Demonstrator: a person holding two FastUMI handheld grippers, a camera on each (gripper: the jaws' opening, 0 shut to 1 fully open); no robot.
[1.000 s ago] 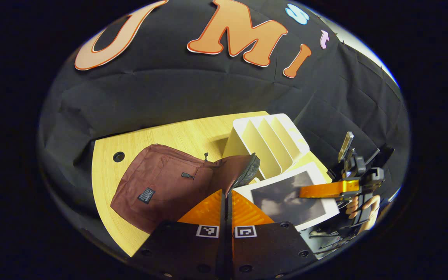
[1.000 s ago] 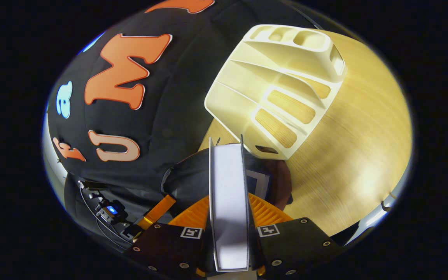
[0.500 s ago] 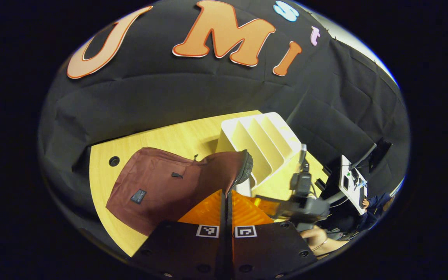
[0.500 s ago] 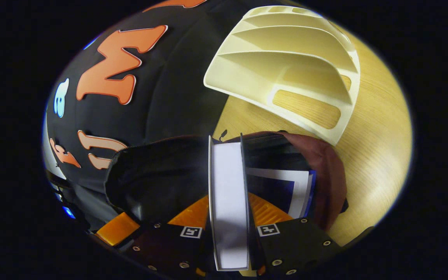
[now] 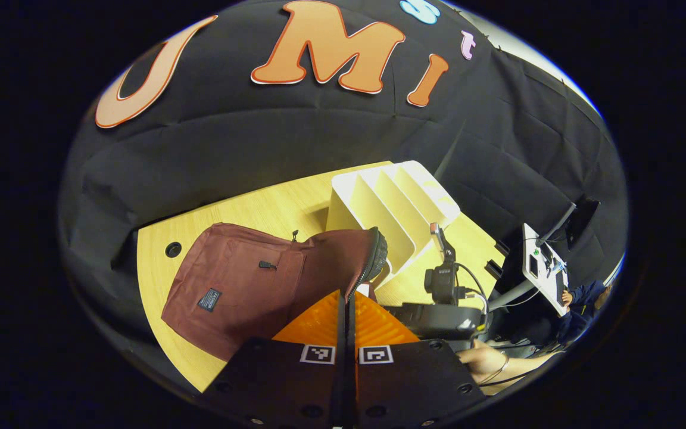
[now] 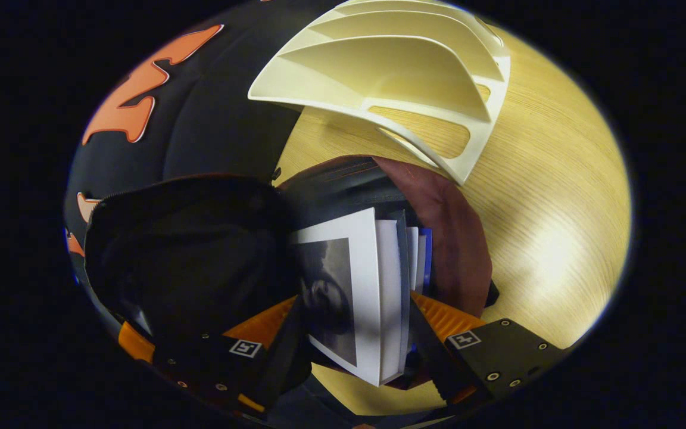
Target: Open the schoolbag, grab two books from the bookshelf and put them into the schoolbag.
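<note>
The maroon schoolbag [image 5: 242, 280] lies on the wooden table, and my left gripper [image 5: 346, 304] is shut on its zipper flap [image 5: 374, 259], holding the mouth up. In the right gripper view the lifted flap [image 6: 182, 250] shows its dark lining. A white book with a grey picture [image 6: 361, 286] leans tilted inside the mouth, against a blue-edged book [image 6: 425, 256] deeper in. My right gripper [image 6: 352, 298] stands open, its fingers spread on either side of the white book. Its dark body [image 5: 438, 316] sits just right of the bag. The cream bookshelf [image 5: 390, 205] [image 6: 390, 71] holds no books.
The table [image 5: 248, 208] has a cable hole [image 5: 172, 249] at its left end, and its near edge runs under the bag. A person's hand [image 5: 486, 360] holds the right gripper. A stand with a white device [image 5: 542, 271] is off the table's right.
My right gripper carried the white book down into the bag's mouth, then spread its fingers, and the book tipped over. My left gripper kept its hold on the flap.
</note>
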